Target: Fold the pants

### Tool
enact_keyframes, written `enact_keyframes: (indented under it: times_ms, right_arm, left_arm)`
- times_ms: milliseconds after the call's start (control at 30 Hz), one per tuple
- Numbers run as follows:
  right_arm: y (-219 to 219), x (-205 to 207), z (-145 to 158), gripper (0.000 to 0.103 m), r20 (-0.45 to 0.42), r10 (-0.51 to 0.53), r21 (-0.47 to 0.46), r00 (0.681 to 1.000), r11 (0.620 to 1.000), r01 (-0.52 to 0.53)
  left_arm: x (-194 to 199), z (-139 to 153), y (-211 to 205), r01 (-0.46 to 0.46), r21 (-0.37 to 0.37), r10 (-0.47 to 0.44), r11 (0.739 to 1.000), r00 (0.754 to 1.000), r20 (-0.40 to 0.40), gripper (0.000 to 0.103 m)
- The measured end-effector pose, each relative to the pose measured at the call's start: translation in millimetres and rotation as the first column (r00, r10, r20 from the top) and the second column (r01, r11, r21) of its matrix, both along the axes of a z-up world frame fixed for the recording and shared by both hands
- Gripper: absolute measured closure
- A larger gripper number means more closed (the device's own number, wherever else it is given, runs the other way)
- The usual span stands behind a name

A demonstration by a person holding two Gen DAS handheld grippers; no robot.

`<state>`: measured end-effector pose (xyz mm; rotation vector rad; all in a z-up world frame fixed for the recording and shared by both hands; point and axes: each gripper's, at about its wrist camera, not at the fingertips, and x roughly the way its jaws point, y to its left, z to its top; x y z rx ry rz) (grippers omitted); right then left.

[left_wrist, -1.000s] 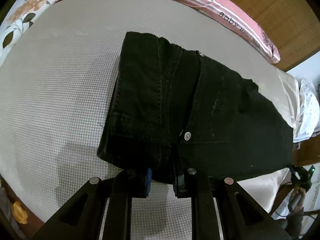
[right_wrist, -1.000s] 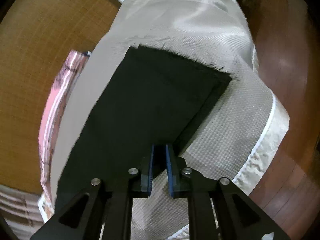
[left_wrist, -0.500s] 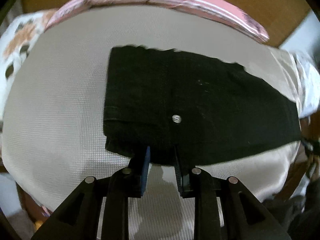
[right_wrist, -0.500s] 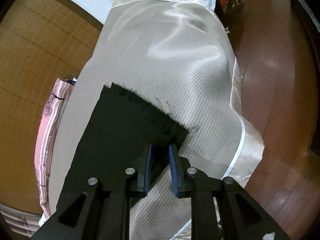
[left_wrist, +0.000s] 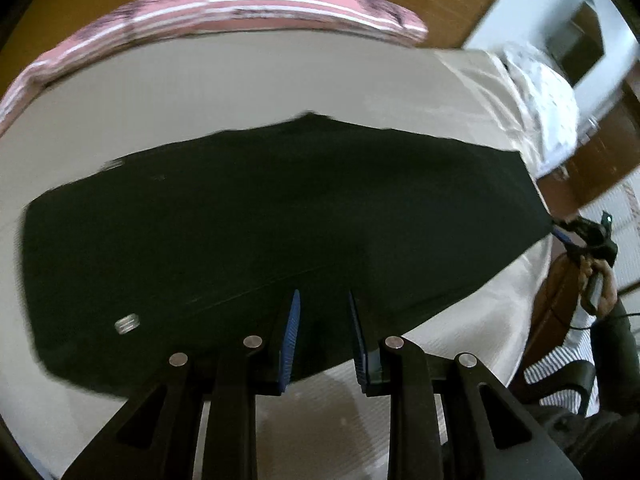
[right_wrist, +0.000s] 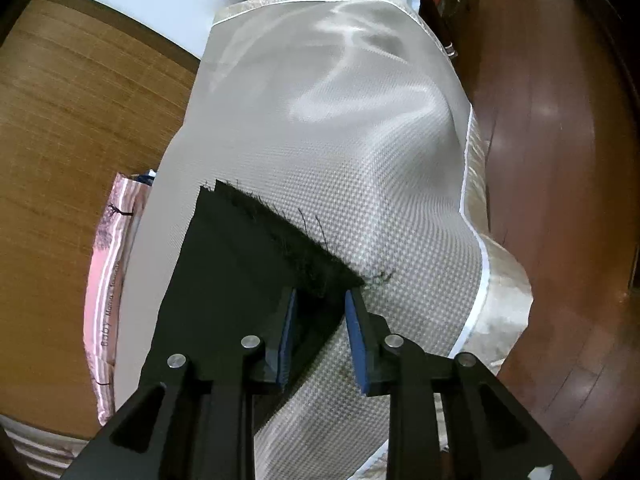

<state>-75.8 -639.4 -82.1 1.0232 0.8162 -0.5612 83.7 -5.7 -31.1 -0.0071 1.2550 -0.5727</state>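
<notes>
left tongs (left_wrist: 323, 330): spread, above pants (left_wrist: 280, 220) waist edge | right tongs (right_wrist: 320, 330): spread, straddling frayed hem corner | pants flat on bed (right_wrist: 340, 120)

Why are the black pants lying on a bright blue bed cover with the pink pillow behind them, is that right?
Not quite. The bed cover is beige, not bright blue; both wrist views show it. The only blue is on the pads of the grippers. The rest holds: the black pants lie on the cover, and the pink pillow sits behind them.
</notes>
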Motion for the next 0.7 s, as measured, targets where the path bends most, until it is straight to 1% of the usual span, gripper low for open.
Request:
enact_keyframes:
  times_ms: [100,200,333,467,567,633,700]
  right_arm:
    - [-3,-4,8,0.079,0.019,-0.011,-0.005,1.000,1.000,0.011]
    - [-3,-3,11,0.079,0.044,0.013,0.021,0.999,1.000,-0.014]
    - [4,6,5,0.079,0.007,0.052,0.012,0.999,0.999,-0.052]
    - [7,12,-2,0.079,0.000,0.058,0.024,0.998,0.998,-0.058]
    - [11,18,0,0.079,0.031,0.090,0.030,0.996,0.995,-0.090]
    - [14,23,-2,0.080,0.025,0.101,0.025,0.995,0.994,-0.102]
    - [15,26,-4,0.082,-0.002,0.103,0.004,0.995,0.995,-0.103]
  left_arm:
    - [2,-8,-35,0.062,-0.030,-0.063,0.998,0.998,-0.018,0.077]
    - [2,-15,-60,0.113,-0.053,-0.115,0.992,0.993,-0.036,0.077]
    - [1,-26,-94,0.174,-0.058,-0.177,0.983,0.982,-0.061,0.077]
    - [-6,-34,-110,0.207,-0.051,-0.211,0.977,0.974,-0.079,0.077]
    - [-11,-41,-113,0.213,-0.041,-0.216,0.976,0.972,-0.097,0.077]
    - [-13,-46,-115,0.210,-0.036,-0.213,0.977,0.971,-0.106,0.077]
    - [-14,-48,-115,0.212,-0.030,-0.214,0.977,0.971,-0.107,0.077]
